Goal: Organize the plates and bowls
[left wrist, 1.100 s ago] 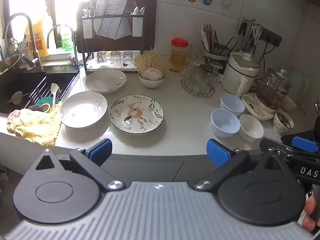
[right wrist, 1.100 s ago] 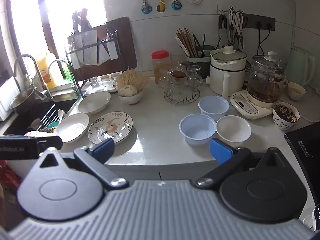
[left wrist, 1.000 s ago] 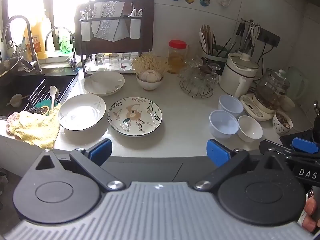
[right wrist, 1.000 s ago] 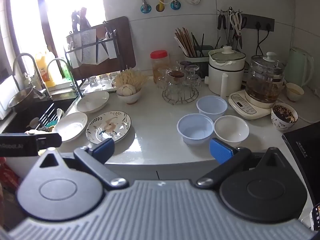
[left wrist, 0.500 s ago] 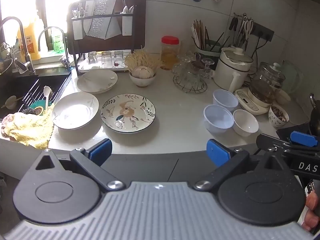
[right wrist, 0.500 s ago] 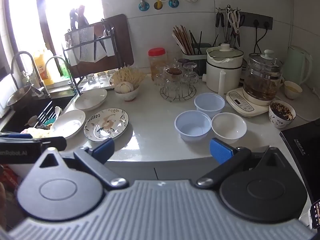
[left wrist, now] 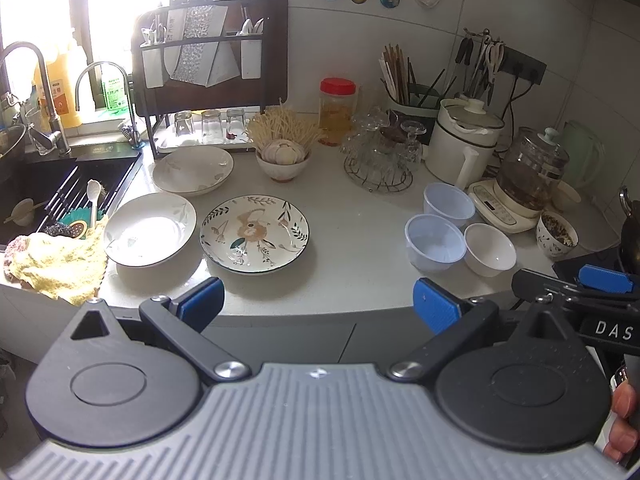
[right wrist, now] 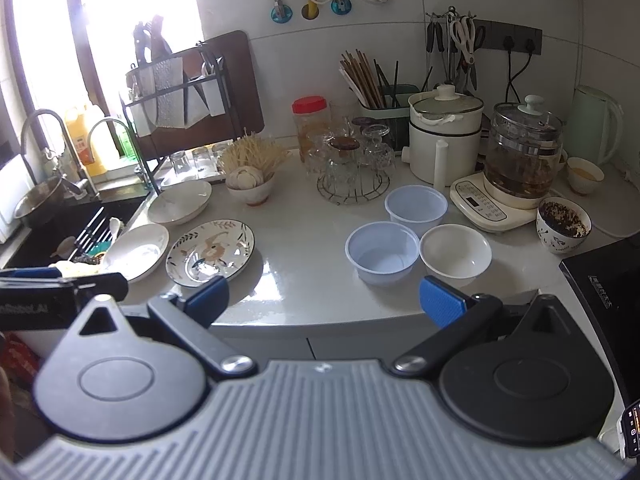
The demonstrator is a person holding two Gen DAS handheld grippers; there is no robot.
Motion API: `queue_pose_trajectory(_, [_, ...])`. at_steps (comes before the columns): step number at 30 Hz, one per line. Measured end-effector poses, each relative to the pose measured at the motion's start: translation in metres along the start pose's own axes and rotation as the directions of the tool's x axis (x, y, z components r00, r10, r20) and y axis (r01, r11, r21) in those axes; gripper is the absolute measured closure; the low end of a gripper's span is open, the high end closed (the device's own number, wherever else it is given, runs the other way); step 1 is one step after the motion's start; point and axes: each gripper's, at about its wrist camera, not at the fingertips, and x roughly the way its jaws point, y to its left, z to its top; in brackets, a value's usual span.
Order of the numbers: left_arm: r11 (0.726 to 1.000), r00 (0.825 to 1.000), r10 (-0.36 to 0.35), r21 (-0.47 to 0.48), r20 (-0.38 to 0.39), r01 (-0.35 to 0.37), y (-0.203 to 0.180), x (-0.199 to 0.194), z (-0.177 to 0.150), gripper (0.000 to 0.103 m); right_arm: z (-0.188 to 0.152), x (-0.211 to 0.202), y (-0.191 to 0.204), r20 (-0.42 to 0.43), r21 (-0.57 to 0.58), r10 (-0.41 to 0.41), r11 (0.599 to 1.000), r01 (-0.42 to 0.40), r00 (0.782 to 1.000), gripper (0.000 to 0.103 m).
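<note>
On the white counter lie a floral plate (left wrist: 255,233) (right wrist: 211,251), a white plate (left wrist: 149,229) (right wrist: 136,251) to its left and a second white plate (left wrist: 193,169) (right wrist: 179,201) behind. Right of centre stand two pale blue bowls (left wrist: 435,242) (left wrist: 449,204) (right wrist: 383,251) (right wrist: 416,209) and a small white bowl (left wrist: 489,249) (right wrist: 455,250). My left gripper (left wrist: 318,307) is open and empty, short of the counter's front edge below the floral plate. My right gripper (right wrist: 323,298) is open and empty before the counter edge, near the blue bowls.
A sink (left wrist: 48,192) with a yellow cloth (left wrist: 56,264) is at the left. A dish rack (left wrist: 212,76), a garlic bowl (left wrist: 283,160), a glass stand (left wrist: 378,160), a pot (left wrist: 466,144), a glass kettle (left wrist: 528,176) and a filled patterned cup (left wrist: 557,235) line the back and right.
Both grippers drew back slightly from the counter and stayed open; the dishes have not moved.
</note>
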Motion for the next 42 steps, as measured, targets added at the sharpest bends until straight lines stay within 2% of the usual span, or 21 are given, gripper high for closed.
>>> queue_pose_trajectory(13, [1.0,1.0,0.005,-0.004,0.016,-0.005,0.002,0.0,-0.002,0.001,-0.001,0.005,0.0,-0.006,0.006,0.003,1.0,-0.003,1.0,0.0])
queue_pose_trajectory(42, [1.0,1.0,-0.002,-0.015,-0.016,0.002,-0.005,0.011,-0.005,0.001,-0.004,0.006,-0.005,-0.013,0.01,-0.013,1.0,0.013,1.0,0.0])
